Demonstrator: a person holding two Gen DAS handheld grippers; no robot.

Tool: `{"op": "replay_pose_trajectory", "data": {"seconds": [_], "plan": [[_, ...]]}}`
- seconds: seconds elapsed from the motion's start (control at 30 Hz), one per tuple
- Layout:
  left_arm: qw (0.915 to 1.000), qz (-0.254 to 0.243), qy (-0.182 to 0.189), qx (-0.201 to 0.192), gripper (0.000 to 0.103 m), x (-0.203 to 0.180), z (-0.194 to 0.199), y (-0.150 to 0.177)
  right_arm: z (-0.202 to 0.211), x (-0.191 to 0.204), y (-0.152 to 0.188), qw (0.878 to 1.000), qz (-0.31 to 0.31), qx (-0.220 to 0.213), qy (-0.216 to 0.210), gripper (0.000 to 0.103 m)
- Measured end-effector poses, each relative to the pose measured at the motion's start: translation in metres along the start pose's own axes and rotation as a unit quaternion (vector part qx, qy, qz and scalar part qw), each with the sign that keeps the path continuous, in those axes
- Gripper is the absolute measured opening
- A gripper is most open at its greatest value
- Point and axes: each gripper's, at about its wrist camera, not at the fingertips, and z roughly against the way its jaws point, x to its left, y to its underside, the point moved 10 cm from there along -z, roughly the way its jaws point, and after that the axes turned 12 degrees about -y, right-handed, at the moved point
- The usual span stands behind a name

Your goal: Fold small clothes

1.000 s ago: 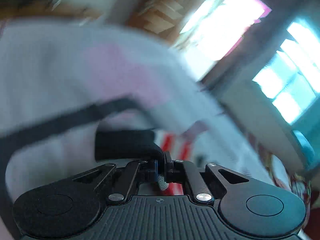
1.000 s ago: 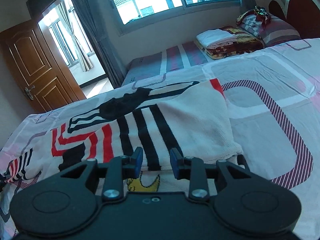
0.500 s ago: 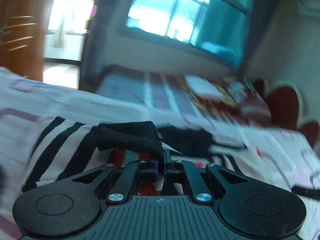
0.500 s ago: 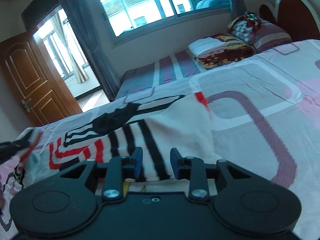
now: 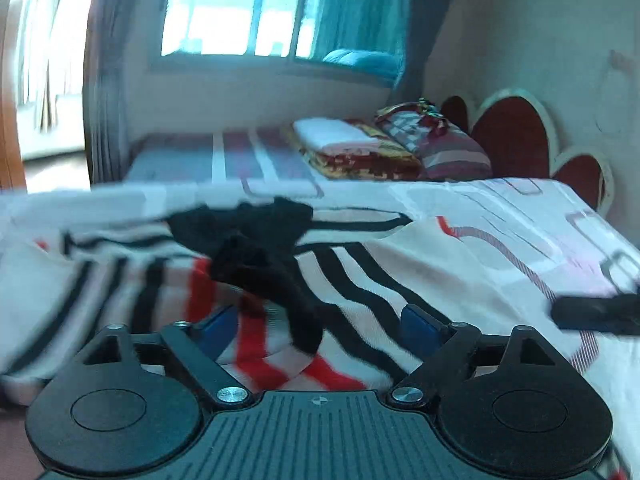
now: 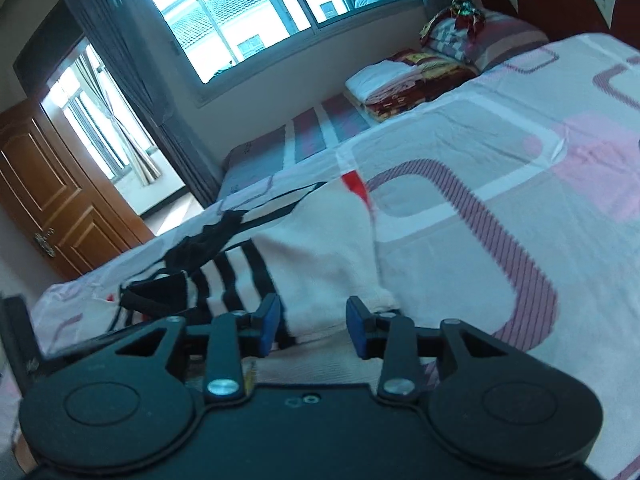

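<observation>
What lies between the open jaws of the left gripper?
In the left wrist view, a black sleeve of the striped garment hangs between the jaws of the left gripper, untouched by either.

Both low over the bed [image 5: 500, 216], facing the window [image 6: 256, 24]. Right view tilted. Shared: striped cloth [image 5: 360, 280], folded bedding [image 6: 400, 84].
</observation>
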Motion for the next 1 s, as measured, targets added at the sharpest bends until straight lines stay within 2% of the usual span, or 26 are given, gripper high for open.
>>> {"op": "replay_pose_trajectory", "data": {"seconds": [0.07, 0.13, 0.2, 0.27, 0.3, 0.33, 0.37, 0.43, 0.5, 0.53, 0.6, 0.63, 0.67, 0.77, 0.87, 0.93, 1.0], "plan": [[0.9998, 0.013, -0.002, -0.016, 0.087, 0.024, 0.03, 0.004, -0.008, 0.01, 0.001, 1.0, 0.002, 0.003, -0.012, 0.039], [0.9987, 0.022, -0.039, -0.024, 0.075, 0.065, 0.057, 0.014, -0.019, 0.025, 0.004, 0.999, 0.009, 0.01, -0.03, 0.039], [0.9946, 0.023, -0.098, -0.026, 0.073, 0.112, 0.079, 0.03, -0.034, 0.045, 0.007, 0.998, 0.023, 0.02, -0.054, 0.04], [0.9887, 0.03, -0.146, -0.016, 0.073, 0.151, 0.087, 0.044, -0.052, 0.067, 0.009, 0.996, 0.045, 0.031, -0.072, 0.044], [0.9865, 0.033, -0.16, 0.003, 0.073, 0.168, 0.086, 0.052, -0.061, 0.078, 0.011, 0.994, 0.062, 0.036, -0.08, 0.045], [0.9849, 0.033, -0.169, 0.018, 0.073, 0.18, 0.082, 0.058, -0.071, 0.091, 0.013, 0.992, 0.09, 0.041, -0.083, 0.051], [0.9838, 0.027, -0.174, 0.033, 0.073, 0.188, 0.077, 0.064, -0.081, 0.104, 0.016, 0.987, 0.129, 0.047, -0.079, 0.057], [0.982, 0.013, -0.179, 0.058, 0.07, 0.197, 0.065, 0.073, -0.103, 0.128, 0.026, 0.968, 0.233, 0.073, -0.057, 0.054], [0.9816, 0.008, -0.182, 0.057, 0.066, 0.199, 0.058, 0.075, -0.118, 0.145, 0.032, 0.942, 0.327, 0.076, -0.021, 0.049], [0.9816, 0.007, -0.182, 0.055, 0.064, 0.199, 0.055, 0.074, -0.125, 0.15, 0.033, 0.933, 0.352, 0.074, -0.005, 0.043], [0.9812, 0.016, -0.186, 0.05, 0.057, 0.202, 0.053, 0.073, -0.133, 0.151, 0.029, 0.926, 0.37, 0.071, 0.018, 0.031], [0.9807, 0.024, -0.188, 0.049, 0.051, 0.204, 0.049, 0.071, -0.135, 0.151, 0.027, 0.927, 0.369, 0.071, 0.017, 0.011], [0.9795, 0.031, -0.194, 0.045, 0.049, 0.207, 0.048, 0.071, -0.136, 0.149, 0.024, 0.93, 0.359, 0.073, 0.014, 0.004], [0.9798, 0.033, -0.19, 0.051, 0.049, 0.207, 0.039, 0.073, -0.123, 0.134, 0.008, 0.953, 0.298, 0.057, -0.001, 0.003], [0.9802, 0.033, -0.185, 0.063, 0.049, 0.207, 0.018, 0.079, -0.103, 0.111, -0.002, 0.97, 0.242, 0.029, 0.007, 0.003], [0.9804, 0.036, -0.183, 0.064, 0.049, 0.207, 0.019, 0.078, -0.107, 0.087, 0.005, 0.979, 0.198, 0.044, 0.018, 0.003], [0.981, 0.038, -0.18, 0.061, 0.049, 0.209, 0.019, 0.075, -0.114, 0.071, 0.018, 0.985, 0.157, 0.074, 0.007, 0.005]]}}
